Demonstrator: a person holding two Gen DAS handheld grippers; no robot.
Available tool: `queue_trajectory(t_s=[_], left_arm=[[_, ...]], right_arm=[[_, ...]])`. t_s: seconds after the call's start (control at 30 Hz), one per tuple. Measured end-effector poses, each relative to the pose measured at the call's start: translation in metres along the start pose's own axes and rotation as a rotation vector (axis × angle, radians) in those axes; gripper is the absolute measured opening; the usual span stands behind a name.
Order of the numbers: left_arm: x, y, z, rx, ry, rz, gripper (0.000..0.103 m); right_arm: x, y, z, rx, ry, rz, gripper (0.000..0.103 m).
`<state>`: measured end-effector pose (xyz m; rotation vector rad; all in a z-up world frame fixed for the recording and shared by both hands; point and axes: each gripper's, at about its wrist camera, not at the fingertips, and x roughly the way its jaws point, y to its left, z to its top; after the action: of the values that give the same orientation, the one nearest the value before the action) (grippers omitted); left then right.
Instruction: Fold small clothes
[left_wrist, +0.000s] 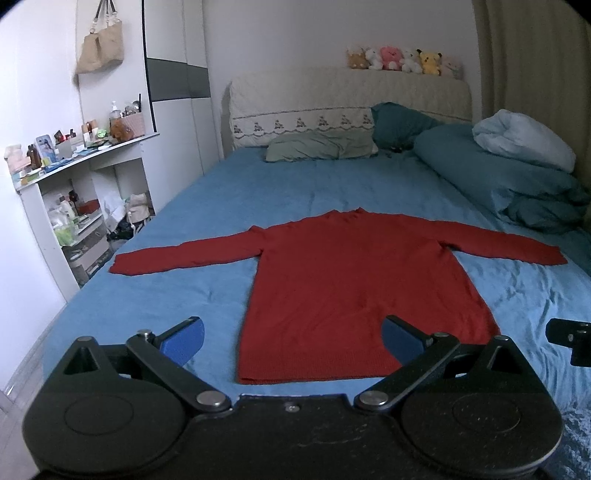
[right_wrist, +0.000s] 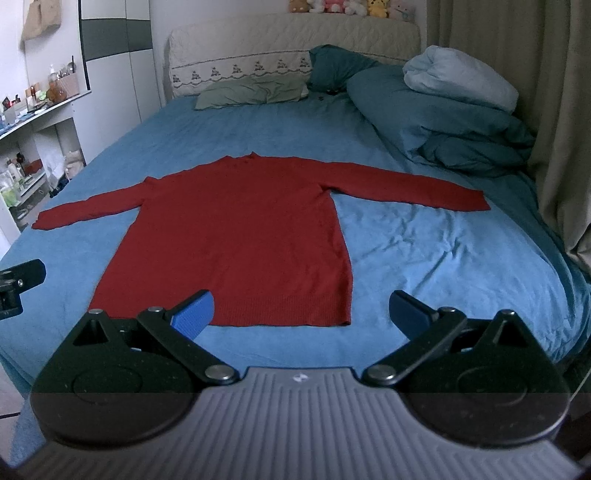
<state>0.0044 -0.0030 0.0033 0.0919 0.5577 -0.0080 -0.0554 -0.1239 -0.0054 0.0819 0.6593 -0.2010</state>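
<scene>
I am holding both sets of fingers, left (left_wrist: 291, 341) and right (right_wrist: 303, 314), wide open and empty over the bed's (left_wrist: 221, 206) near edge, facing the flat sweater (left_wrist: 351, 280).

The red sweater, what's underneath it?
The red sweater lies flat, sleeves spread, on the blue bedsheet. The sheet shows all around it; whatever lies directly beneath the fabric is covered.

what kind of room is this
A bedroom, most likely: a bed with a blue sheet and a padded headboard, pillows, and soft toys lined along the top.
</scene>
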Motion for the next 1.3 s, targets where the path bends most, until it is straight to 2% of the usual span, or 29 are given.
queue_trajectory(t_s=[1.3], left_arm=[[-0.0081, 0.0030, -0.0007, -0.010, -0.020, 0.005, 0.103]], right_arm=[[-0.0017, 0.0005, -0.0012, 0.003, -0.003, 0.002, 0.103]])
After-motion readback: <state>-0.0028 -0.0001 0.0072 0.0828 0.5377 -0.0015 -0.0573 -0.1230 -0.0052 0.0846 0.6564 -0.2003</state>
